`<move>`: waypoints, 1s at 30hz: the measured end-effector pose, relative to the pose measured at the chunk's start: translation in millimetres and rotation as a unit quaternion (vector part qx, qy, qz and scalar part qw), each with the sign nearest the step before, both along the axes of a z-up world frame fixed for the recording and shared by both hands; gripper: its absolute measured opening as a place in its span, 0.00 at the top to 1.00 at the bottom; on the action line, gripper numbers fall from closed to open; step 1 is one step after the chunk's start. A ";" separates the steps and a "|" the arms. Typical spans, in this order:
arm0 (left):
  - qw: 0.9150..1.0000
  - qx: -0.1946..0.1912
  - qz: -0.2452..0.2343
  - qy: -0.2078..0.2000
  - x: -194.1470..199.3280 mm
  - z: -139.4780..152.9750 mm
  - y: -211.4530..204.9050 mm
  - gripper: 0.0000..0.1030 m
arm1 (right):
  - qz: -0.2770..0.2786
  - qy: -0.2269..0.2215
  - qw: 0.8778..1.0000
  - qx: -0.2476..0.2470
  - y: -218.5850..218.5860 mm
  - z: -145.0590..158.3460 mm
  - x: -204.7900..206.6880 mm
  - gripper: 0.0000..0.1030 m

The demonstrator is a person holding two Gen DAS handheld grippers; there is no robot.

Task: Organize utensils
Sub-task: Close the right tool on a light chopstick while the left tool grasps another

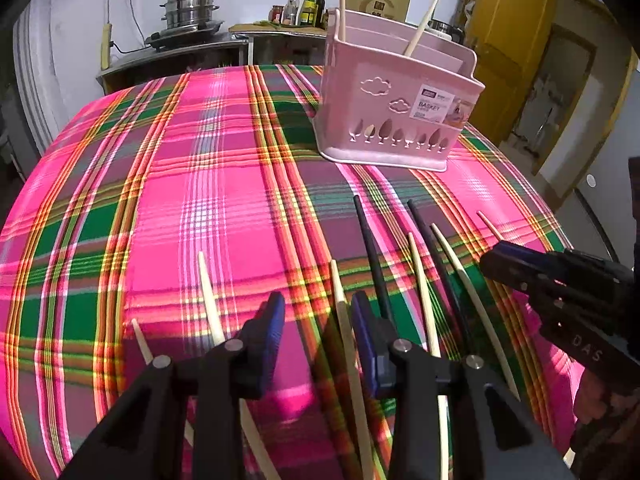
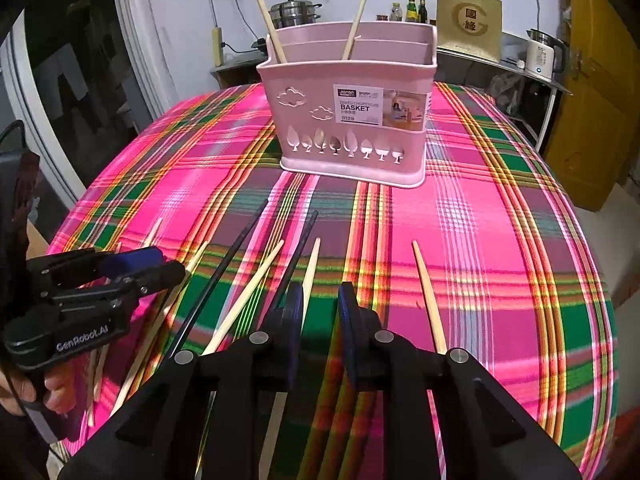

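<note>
Wooden chopsticks (image 2: 430, 300) lie loose on the plaid surface (image 2: 500, 240) before the pink basket (image 2: 348, 120): light, stiff, slippery; pinch mid-shaft. Left tool (image 1: 318, 320) and right tool (image 2: 320, 308) both spread, empty.

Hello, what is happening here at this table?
A person holds tongs in each hand above chopsticks scattered on a plaid tablecloth. The left tongs and right tongs both stand open, holding nothing. Two light chopsticks already stand in the pink basket; light ones and two black chopsticks remain.
</note>
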State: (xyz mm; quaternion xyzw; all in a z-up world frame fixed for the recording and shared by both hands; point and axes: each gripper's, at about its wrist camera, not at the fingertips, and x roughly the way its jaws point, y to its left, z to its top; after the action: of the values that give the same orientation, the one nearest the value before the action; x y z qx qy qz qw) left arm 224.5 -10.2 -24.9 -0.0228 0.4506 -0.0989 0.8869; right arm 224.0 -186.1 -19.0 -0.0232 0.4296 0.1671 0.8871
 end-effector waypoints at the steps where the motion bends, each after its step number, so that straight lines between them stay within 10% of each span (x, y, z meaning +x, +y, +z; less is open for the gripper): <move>1: 1.000 0.001 0.000 0.002 0.9 -0.7 -0.2 0.65 | 0.001 0.002 1.000 0.000 1.1 -0.9 2.7 0.82; 30: 0.997 0.065 -0.031 0.002 10.6 -2.2 -21.5 0.86 | 0.015 0.028 0.999 -0.034 24.5 -16.6 36.3 0.95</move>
State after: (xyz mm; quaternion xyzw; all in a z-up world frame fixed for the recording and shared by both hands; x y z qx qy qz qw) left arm 235.0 -31.7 -27.1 0.0482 0.4582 -0.0970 0.8822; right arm 260.4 -161.6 -35.6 -0.0550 0.4597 0.1659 0.8707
